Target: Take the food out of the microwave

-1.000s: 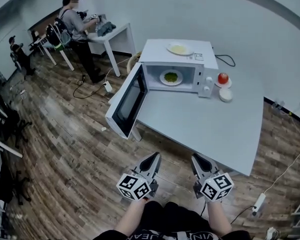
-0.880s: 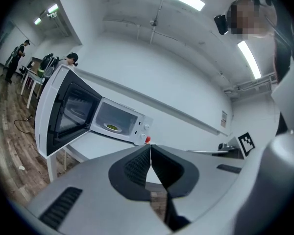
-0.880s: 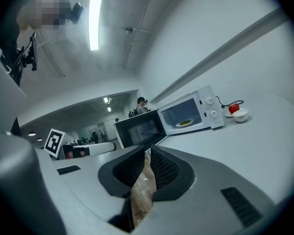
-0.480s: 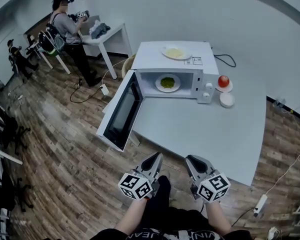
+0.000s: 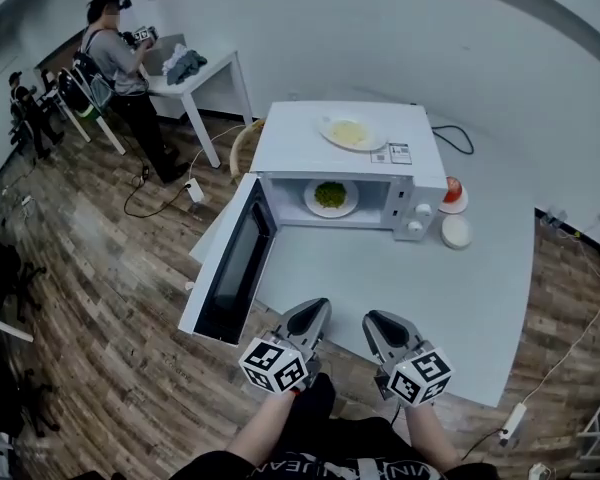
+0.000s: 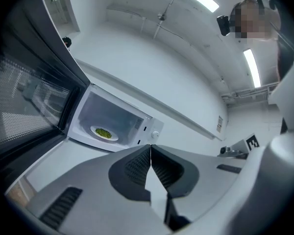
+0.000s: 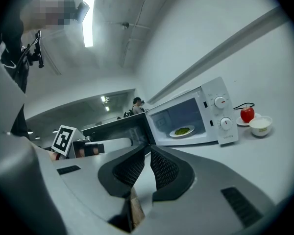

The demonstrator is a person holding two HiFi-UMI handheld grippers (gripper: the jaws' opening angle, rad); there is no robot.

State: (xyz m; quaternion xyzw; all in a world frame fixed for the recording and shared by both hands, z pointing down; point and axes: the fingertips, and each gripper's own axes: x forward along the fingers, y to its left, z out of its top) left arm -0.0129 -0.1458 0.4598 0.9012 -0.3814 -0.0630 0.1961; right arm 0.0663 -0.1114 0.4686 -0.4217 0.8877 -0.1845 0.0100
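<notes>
Approach step, nothing held. Left gripper (image 5: 315, 308) has its jaws closed on nothing, and so does the right gripper (image 5: 375, 320): tips meet, empty. Both sit at bottom centre of the head view, at the near edge of the table (image 5: 410, 278). The plate of green food (image 5: 331, 197) is inside the microwave (image 5: 420, 183) at upper centre, on its floor, with the door (image 5: 230, 268) swung wide to the left. To do it well, I'd say open one pair of jaws before reaching in, go in straight and low, stay clear of the door, take the plate by its near rim and keep it flat coming out. Against the earlier frames, the microwave sits lower and larger in the head view, and the grippers are closer to the table edge, jaws unchanged.
</notes>
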